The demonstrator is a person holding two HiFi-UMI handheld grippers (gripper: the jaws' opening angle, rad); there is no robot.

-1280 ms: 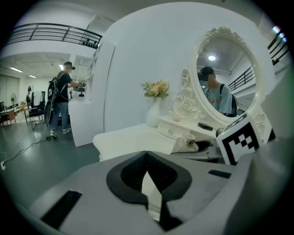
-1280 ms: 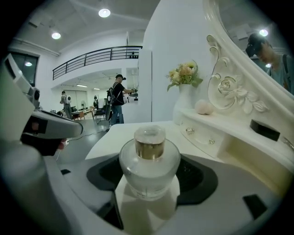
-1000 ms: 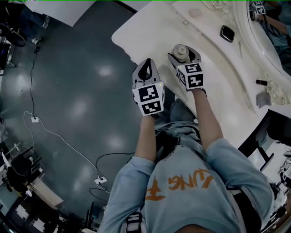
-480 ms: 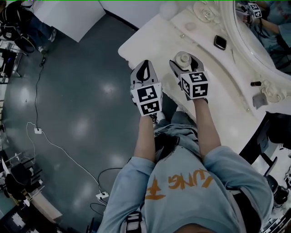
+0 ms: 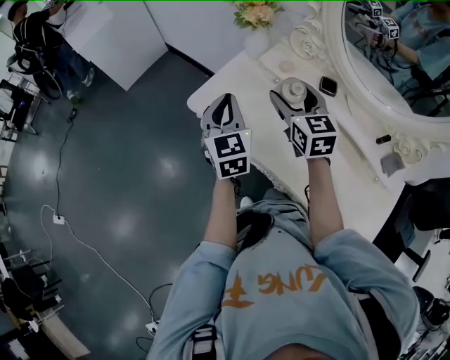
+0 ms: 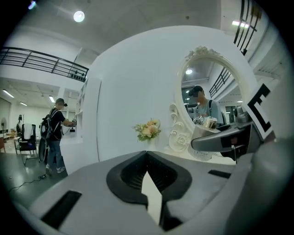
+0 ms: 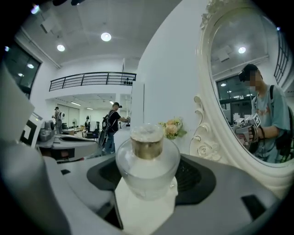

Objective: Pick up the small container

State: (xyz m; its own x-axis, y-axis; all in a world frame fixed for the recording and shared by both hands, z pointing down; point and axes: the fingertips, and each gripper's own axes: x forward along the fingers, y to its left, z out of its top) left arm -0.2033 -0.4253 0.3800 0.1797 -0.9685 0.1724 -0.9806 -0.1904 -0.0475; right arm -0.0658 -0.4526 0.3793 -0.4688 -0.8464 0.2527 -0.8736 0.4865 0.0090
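The small container (image 5: 294, 89) is a round clear glass jar with a gold band and a white lid. My right gripper (image 5: 296, 100) is shut on it over the white vanity table (image 5: 351, 169), near the mirror. In the right gripper view the small container (image 7: 147, 158) sits upright between the jaws of the right gripper (image 7: 147, 188). My left gripper (image 5: 223, 107) hovers at the table's near edge, shut with nothing in it. The left gripper (image 6: 150, 186) shows its jaws together in its own view, with only a thin sliver between them.
An ornate white mirror (image 5: 394, 63) rises behind the table, with flowers (image 5: 256, 13) at its left. A small black object (image 5: 328, 86) lies just right of the container; a dark tube (image 5: 383, 139) and a grey piece (image 5: 391, 163) lie farther right. A person (image 5: 42, 35) stands across the floor.
The right gripper and the container have moved together across the table toward the black object and the mirror. The left gripper keeps its place by the table edge.
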